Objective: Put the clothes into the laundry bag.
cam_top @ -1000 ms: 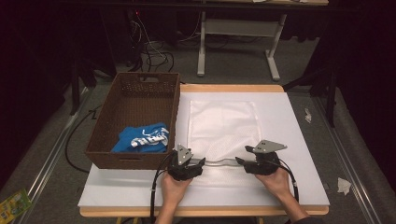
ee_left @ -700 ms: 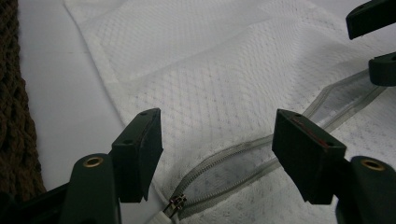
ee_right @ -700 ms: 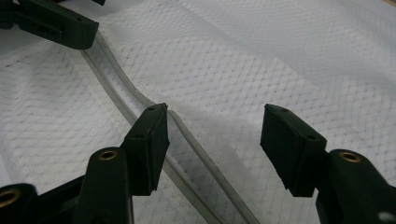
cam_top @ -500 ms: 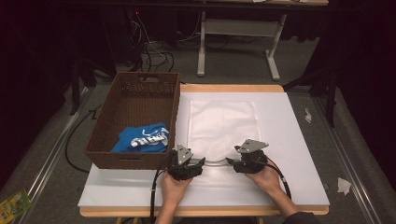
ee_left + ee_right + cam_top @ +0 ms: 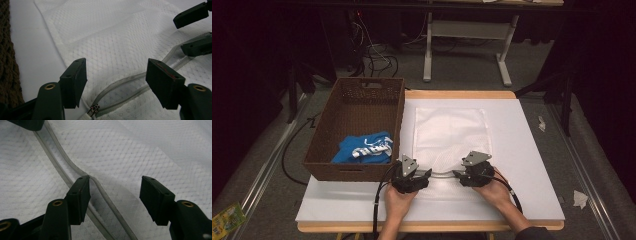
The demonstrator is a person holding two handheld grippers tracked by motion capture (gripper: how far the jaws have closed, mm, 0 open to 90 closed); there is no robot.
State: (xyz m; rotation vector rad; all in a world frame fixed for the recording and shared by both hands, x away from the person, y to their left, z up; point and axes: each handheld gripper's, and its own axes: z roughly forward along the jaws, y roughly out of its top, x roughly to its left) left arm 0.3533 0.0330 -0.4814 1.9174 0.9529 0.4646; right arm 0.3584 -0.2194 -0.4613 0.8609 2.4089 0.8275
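Right gripper (image 5: 458, 174) has slid in toward the left gripper (image 5: 428, 174) since a second ago, now sitting close across the near end of the mesh bag (image 5: 451, 131); left one hasn't shifted. Bag lies flat on the white board (image 5: 532, 150), just right of the basket (image 5: 362, 107), its zipper (image 5: 443, 173) end nearest the person, zipper partly undone and gaping between the two grippers. Left gripper view: jaws stand apart at a middling width, nothing clamped, mesh and the open zipper (image 5: 125, 86) lying between them, zipper pull (image 5: 93, 108) low near the left jaw, and the right gripper's jaws poke in at top right (image 5: 192, 30). Right gripper view: jaws also apart, not gripping; left jaw tip sits right at the zipper tape (image 5: 100, 192), whether it presses on it I can't tell; right jaw is over plain mesh (image 5: 130, 152). High view: both hands wrap the gripper bodies, left hand (image 5: 399, 200), right hand (image 5: 497, 192), cables trailing back off the near edge. Basket holds a blue garment (image 5: 362, 148) with white print, at its near end. Paper scraps (image 5: 580, 198) on the floor to the right.
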